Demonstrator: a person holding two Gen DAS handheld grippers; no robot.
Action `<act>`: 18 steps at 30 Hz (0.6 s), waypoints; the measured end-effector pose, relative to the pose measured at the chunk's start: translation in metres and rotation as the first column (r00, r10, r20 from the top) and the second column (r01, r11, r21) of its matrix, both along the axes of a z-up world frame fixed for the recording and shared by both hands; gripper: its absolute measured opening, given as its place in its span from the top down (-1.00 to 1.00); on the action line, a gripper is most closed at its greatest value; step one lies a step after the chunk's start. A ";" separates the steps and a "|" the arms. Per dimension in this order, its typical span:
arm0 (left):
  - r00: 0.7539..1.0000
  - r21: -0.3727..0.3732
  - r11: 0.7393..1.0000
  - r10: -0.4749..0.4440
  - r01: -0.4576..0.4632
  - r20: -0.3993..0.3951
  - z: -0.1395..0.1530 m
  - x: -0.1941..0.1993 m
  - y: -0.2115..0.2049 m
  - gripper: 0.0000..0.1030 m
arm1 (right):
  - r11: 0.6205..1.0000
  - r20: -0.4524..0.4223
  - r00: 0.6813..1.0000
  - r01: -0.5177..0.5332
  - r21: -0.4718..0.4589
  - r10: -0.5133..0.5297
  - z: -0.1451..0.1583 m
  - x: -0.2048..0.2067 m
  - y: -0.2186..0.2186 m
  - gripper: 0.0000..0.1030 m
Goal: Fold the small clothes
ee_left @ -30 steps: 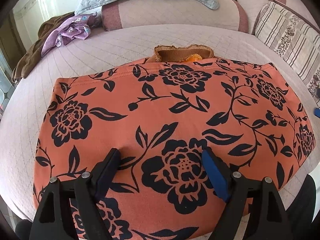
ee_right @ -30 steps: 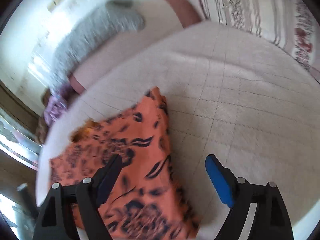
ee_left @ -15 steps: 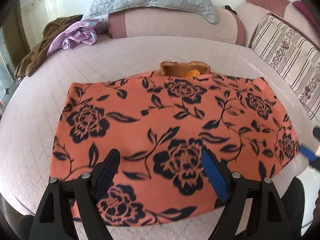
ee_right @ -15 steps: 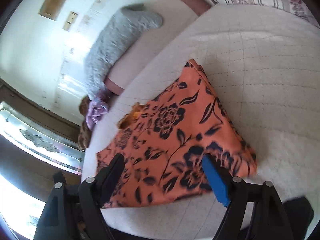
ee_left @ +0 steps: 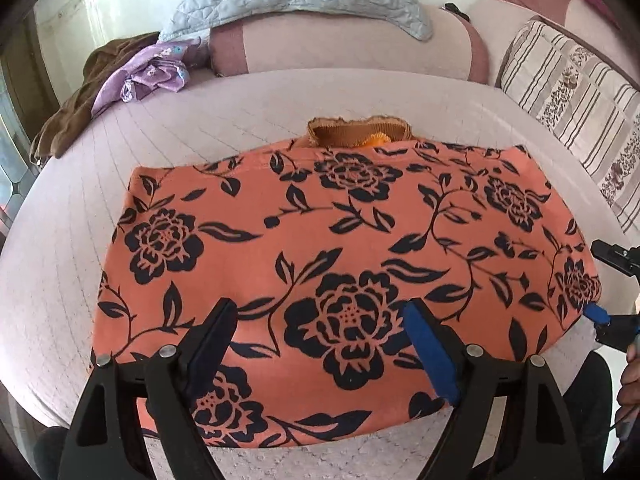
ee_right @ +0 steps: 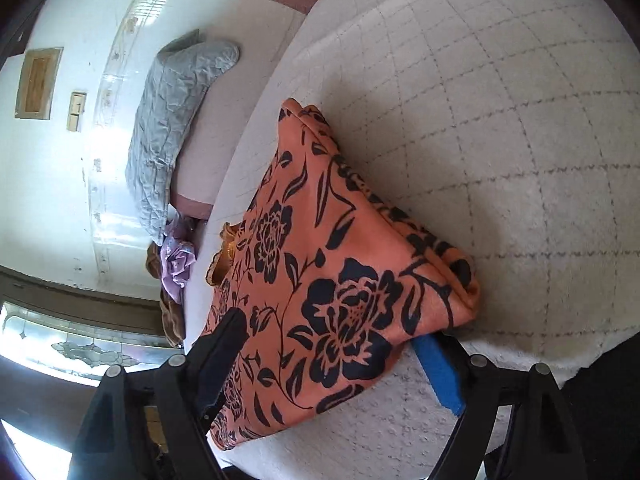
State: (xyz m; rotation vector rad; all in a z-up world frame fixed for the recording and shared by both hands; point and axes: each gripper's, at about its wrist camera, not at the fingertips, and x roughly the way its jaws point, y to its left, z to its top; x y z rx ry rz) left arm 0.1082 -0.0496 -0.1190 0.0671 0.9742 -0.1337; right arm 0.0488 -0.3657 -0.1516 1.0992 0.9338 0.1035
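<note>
Right gripper (ee_right: 328, 344) now straddles garment's (ee_right: 320, 264) corner (right).

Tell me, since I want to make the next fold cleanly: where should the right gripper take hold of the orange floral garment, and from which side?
Probably the near right corner of the orange floral garment, approached from the bed's right edge. There the layers end in a raised, rolled edge that open fingers could slide around. The right gripper is open, already straddling that corner; the left gripper hovers open over the near edge.

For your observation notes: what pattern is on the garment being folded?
Black flowers and leaves on orange garment; clearest in left wrist view.
</note>
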 end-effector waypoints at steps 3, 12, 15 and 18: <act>1.000 -0.007 1.000 0.002 -0.002 0.020 0.006 0.002 0.001 -0.66 | 0.999 0.000 1.000 0.030 0.013 -0.030 0.004 -0.002 0.000 -0.66; 1.000 -0.024 0.999 0.029 -0.029 -0.002 0.003 0.007 0.010 -0.66 | 0.998 -0.021 0.997 0.068 0.004 -0.068 0.000 -0.016 0.002 -0.65; 0.999 -0.038 0.999 0.036 -0.036 0.019 0.010 0.005 0.012 -0.66 | 0.997 0.002 0.998 0.069 -0.041 -0.069 0.007 0.003 0.000 -0.16; 0.997 -0.045 0.998 0.044 -0.041 0.057 0.016 0.002 0.014 -0.66 | 0.992 0.011 0.998 0.060 -0.110 -0.059 0.014 0.011 0.002 0.20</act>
